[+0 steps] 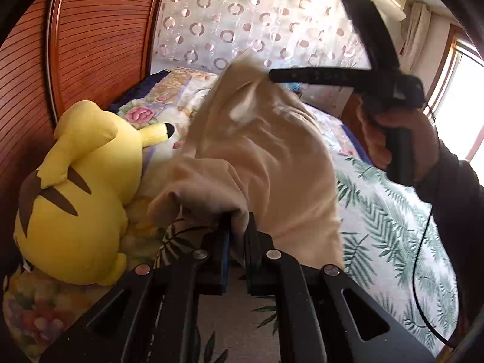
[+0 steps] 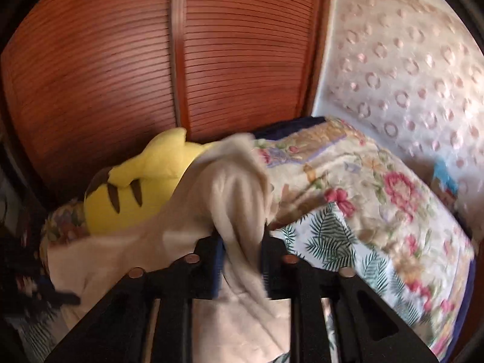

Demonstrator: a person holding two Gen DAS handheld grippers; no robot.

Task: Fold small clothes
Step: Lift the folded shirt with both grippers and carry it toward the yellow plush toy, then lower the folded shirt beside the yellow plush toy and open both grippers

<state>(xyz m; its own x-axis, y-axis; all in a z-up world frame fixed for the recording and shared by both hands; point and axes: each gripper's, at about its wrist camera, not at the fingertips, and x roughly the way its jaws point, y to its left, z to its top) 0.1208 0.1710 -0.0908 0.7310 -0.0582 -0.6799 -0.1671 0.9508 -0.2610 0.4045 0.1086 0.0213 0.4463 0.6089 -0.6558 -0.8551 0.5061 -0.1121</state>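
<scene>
Left claw (image 1: 239,236) is clamped on the cloth (image 1: 257,151), which runs up to the right claw (image 1: 275,76). Right's jaws sit apart, cloth loose between them.

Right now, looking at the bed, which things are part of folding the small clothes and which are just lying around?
Part of the job:
- beige garment, bunched up
- left claw, shut on the garment
- right claw, with garment fabric between its jaws

Just lying around:
- yellow plush toy
- floral quilt
- palm-leaf sheet
- patterned curtain
- wooden slatted doors
</scene>
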